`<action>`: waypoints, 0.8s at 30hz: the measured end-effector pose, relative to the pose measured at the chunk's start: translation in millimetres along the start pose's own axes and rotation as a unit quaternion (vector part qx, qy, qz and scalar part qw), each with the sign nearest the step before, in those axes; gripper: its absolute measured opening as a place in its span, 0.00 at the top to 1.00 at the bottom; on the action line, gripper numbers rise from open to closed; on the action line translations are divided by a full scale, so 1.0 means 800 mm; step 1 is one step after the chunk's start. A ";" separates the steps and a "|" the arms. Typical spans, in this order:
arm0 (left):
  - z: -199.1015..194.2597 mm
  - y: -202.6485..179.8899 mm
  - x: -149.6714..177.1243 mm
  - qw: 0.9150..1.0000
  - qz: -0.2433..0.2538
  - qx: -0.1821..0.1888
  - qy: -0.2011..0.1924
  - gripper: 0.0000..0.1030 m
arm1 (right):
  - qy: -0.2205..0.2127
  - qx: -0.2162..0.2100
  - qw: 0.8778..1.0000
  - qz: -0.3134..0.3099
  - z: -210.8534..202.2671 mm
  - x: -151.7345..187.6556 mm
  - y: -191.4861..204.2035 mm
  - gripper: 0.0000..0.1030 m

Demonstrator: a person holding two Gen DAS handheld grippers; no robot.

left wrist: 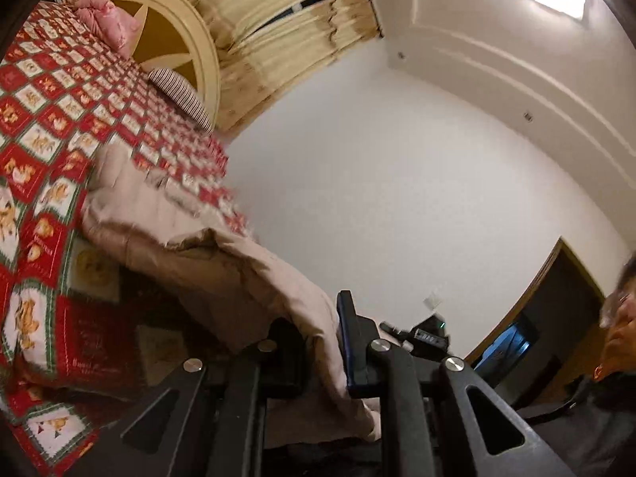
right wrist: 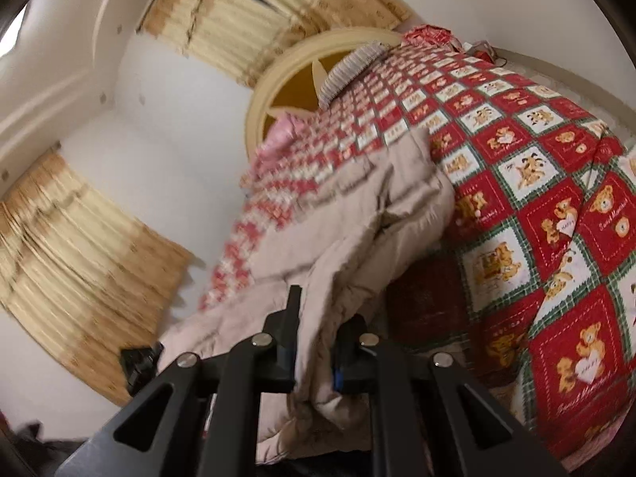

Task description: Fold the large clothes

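Note:
A large beige padded garment (left wrist: 190,238) lies partly on the bed and is lifted at the near end. My left gripper (left wrist: 320,342) is shut on one edge of it; the fabric runs between the two fingers. The same garment (right wrist: 357,222) shows in the right wrist view, and my right gripper (right wrist: 318,338) is shut on another edge of it. Both views are tilted. The other gripper (left wrist: 421,334) shows past the left fingers, and likewise a gripper (right wrist: 141,361) at the lower left of the right view.
The bed is covered by a red and white teddy-bear quilt (left wrist: 51,127) with a round cream headboard (left wrist: 179,39), a striped pillow (left wrist: 183,93) and a pink cushion (left wrist: 107,24). Yellow curtains (right wrist: 79,238) hang on the walls. A dark doorway (left wrist: 556,310) stands at the right.

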State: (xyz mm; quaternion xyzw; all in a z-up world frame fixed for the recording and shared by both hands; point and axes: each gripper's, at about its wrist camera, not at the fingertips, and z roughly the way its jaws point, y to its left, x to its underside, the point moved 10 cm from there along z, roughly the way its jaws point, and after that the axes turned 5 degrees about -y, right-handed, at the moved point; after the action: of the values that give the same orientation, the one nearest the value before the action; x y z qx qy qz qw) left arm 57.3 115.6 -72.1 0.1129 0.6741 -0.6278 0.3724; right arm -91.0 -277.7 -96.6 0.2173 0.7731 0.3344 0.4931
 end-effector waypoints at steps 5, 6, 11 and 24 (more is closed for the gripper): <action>0.018 0.027 -0.035 0.999 -0.030 -0.036 -0.016 0.86 | -0.029 0.002 0.999 0.030 0.011 -0.029 -0.014 0.85; 0.027 0.036 -0.046 0.998 -0.034 -0.047 -0.016 0.86 | -0.028 0.003 0.999 0.033 0.017 -0.034 -0.016 0.85; 0.075 0.076 -0.102 0.996 -0.041 -0.076 -0.026 0.86 | -0.046 0.002 0.998 0.030 0.050 -0.092 -0.017 0.85; 0.208 0.292 -0.216 0.965 -0.097 -0.243 -0.032 0.86 | -0.054 0.117 0.992 0.008 0.272 -0.237 -0.075 0.85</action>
State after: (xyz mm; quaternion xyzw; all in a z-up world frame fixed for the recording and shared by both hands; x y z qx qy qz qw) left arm 382.9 58.7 -127.8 -0.0667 0.8020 -0.4814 0.3473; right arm 185.6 -378.9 -86.5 0.2973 0.7772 0.2336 0.5029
